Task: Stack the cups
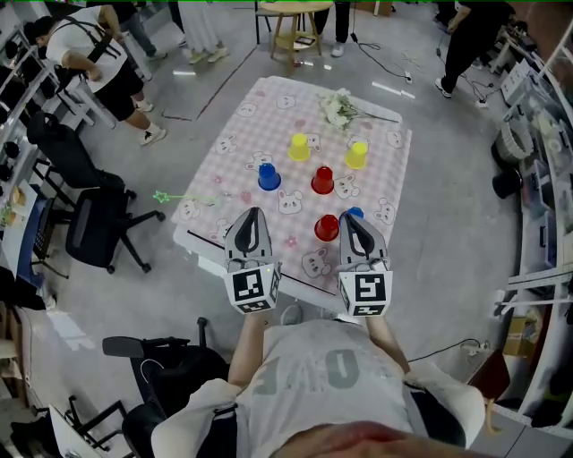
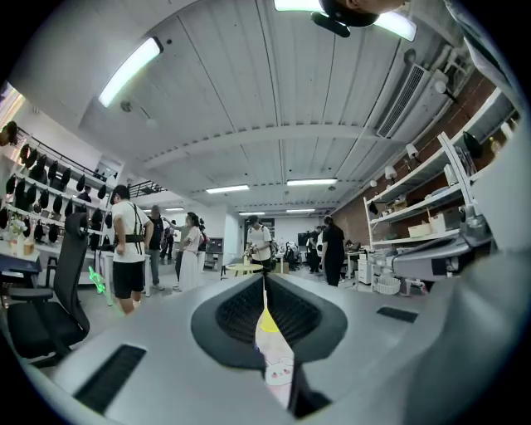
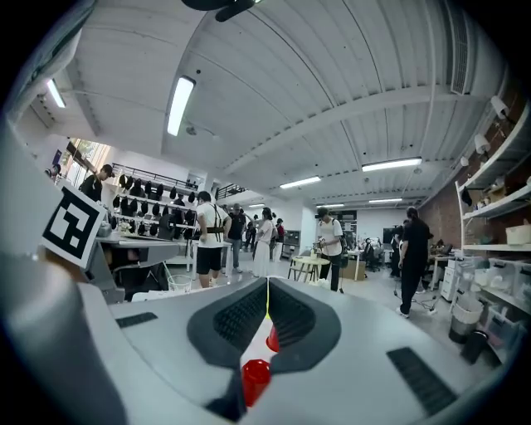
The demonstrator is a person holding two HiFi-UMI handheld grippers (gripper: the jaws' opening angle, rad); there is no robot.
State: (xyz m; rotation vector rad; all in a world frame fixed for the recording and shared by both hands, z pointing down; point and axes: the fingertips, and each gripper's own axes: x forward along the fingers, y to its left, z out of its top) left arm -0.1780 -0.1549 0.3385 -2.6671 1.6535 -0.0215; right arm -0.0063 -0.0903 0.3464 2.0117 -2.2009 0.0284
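Note:
Several cups stand upside down on a table with a pink checked cloth (image 1: pixel 246 134): two yellow cups (image 1: pixel 298 147) (image 1: pixel 356 155) at the far side, a blue cup (image 1: pixel 269 176) and a red cup (image 1: pixel 322 180) in the middle, and a second red cup (image 1: pixel 327 227) near the front edge. Another blue cup (image 1: pixel 355 213) is half hidden behind my right gripper (image 1: pixel 347 219). My left gripper (image 1: pixel 253 215) hovers over the front edge to the left of the near red cup. Both grippers are shut and hold nothing. Through the slit between the shut jaws, the near red cup (image 3: pixel 255 380) shows in the right gripper view and a yellow cup (image 2: pixel 265 324) in the left gripper view.
A bunch of white flowers (image 1: pixel 338 109) lies at the table's far end. Black office chairs (image 1: pixel 98 228) stand to the left of the table. A round yellow table (image 1: pixel 295 11) and several people stand beyond it. Shelves (image 1: pixel 537 134) line the right side.

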